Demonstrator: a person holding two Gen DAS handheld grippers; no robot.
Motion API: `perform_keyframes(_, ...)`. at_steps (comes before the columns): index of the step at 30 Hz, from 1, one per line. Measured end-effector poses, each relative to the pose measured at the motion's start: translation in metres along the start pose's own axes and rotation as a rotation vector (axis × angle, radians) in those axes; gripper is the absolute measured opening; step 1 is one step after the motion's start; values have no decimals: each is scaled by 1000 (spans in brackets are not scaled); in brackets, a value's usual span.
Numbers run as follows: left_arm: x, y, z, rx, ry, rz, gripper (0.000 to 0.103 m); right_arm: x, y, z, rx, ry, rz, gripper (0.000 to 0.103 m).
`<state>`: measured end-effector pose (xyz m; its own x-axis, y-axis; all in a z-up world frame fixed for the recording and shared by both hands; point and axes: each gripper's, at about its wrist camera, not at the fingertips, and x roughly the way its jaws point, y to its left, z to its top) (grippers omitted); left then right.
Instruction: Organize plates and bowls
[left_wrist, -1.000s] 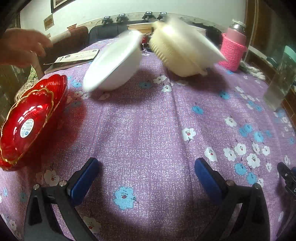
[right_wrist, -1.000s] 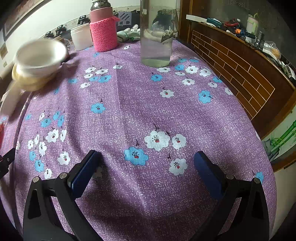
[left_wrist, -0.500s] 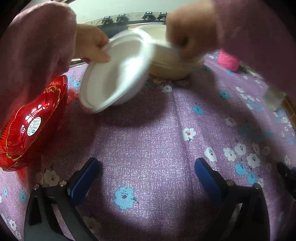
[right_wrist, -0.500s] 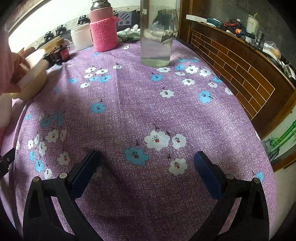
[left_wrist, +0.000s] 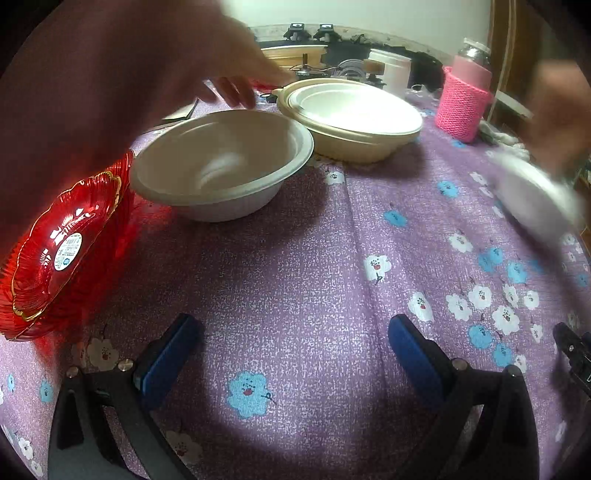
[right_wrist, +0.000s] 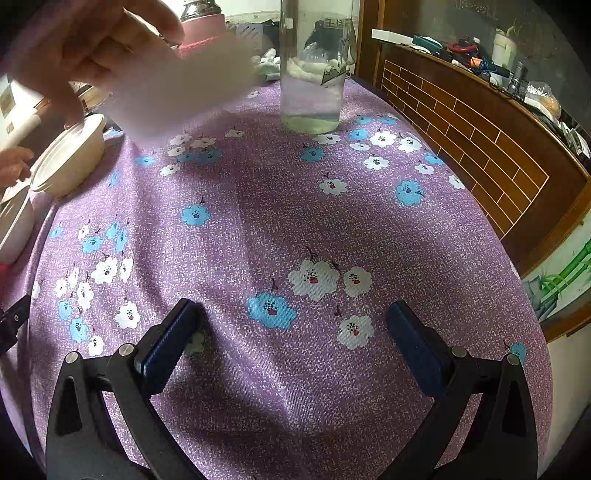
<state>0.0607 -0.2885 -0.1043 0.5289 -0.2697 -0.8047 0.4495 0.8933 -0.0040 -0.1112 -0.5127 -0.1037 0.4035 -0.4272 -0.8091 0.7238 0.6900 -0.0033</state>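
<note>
A white bowl (left_wrist: 221, 162) rests upright on the purple flowered cloth, left of centre. Behind it sits a beige bowl (left_wrist: 351, 122) with a white plate nested inside. A red glass plate (left_wrist: 59, 243) leans at the far left. A person's hand (right_wrist: 88, 44) carries a blurred white plate (right_wrist: 184, 88) above the cloth; the same plate (left_wrist: 535, 195) shows at the right of the left wrist view. My left gripper (left_wrist: 291, 347) stands open near the table's front edge, holding nothing. My right gripper (right_wrist: 291, 332) is open too, far from the dishes.
A tall clear glass jar (right_wrist: 314, 62) stands at the back of the cloth. A flask in a pink knitted sleeve (left_wrist: 465, 99) is at the back right. A wooden brick-patterned counter (right_wrist: 480, 122) borders the right side. A person's sleeve (left_wrist: 92, 74) hangs over the left.
The person's hands set the white bowl down upright beside the beige bowl and lifted a white plate off to the right. Both grippers stayed still.
</note>
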Motion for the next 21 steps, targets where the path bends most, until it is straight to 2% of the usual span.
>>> perform_keyframes(21, -1, 0, -1, 0, -1, 1, 102, -1, 0, 0, 0, 0, 0, 102)
